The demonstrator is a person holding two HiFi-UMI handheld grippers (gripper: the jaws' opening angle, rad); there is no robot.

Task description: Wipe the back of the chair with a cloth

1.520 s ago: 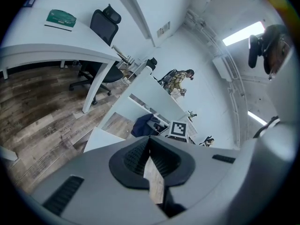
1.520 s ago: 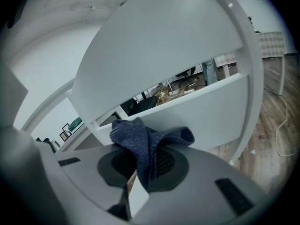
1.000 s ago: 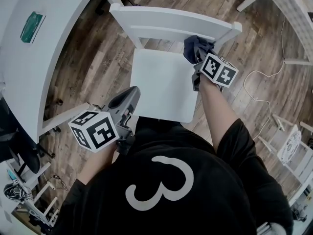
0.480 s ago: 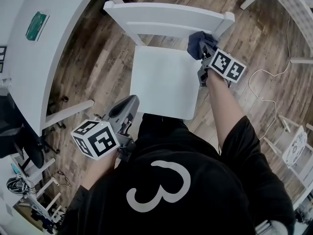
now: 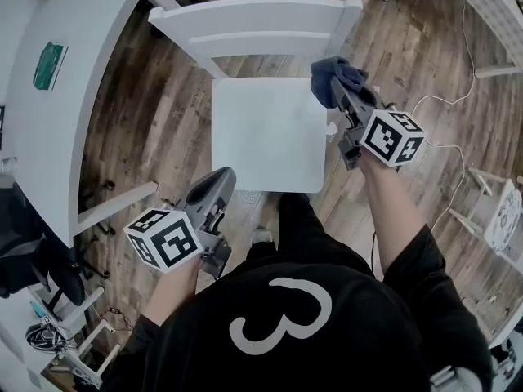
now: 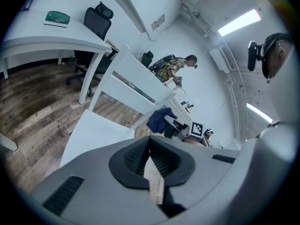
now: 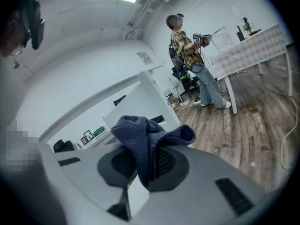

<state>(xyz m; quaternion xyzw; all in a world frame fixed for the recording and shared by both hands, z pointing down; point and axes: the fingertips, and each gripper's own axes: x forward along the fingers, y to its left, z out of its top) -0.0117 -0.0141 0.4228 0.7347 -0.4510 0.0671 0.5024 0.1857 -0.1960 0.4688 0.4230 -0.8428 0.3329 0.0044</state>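
The white chair stands ahead of me, its slatted back point(image 5: 253, 15) at the top of the head view and its seat point(image 5: 265, 133) below. My right gripper point(image 5: 333, 84) is shut on a bunched dark blue cloth point(image 5: 337, 73), held just off the seat's far right corner and apart from the back's right post. In the right gripper view the cloth point(image 7: 145, 137) drapes over the closed jaws of the right gripper point(image 7: 145, 161). My left gripper point(image 5: 221, 178) hangs shut and empty near the seat's front left corner. The left gripper view shows the left gripper point(image 6: 151, 158), the chair back point(image 6: 140, 86) and the cloth point(image 6: 159, 118).
A white desk point(image 5: 73, 72) with a green item point(image 5: 47, 55) runs along the left, its leg close to the chair. Cables point(image 5: 458, 129) trail on the wood floor at right. A person point(image 7: 187, 55) stands farther off beside a checked table point(image 7: 248, 50).
My right gripper has drawn the cloth off the right end of the chair back, toward me and to the right. The left gripper has barely moved.
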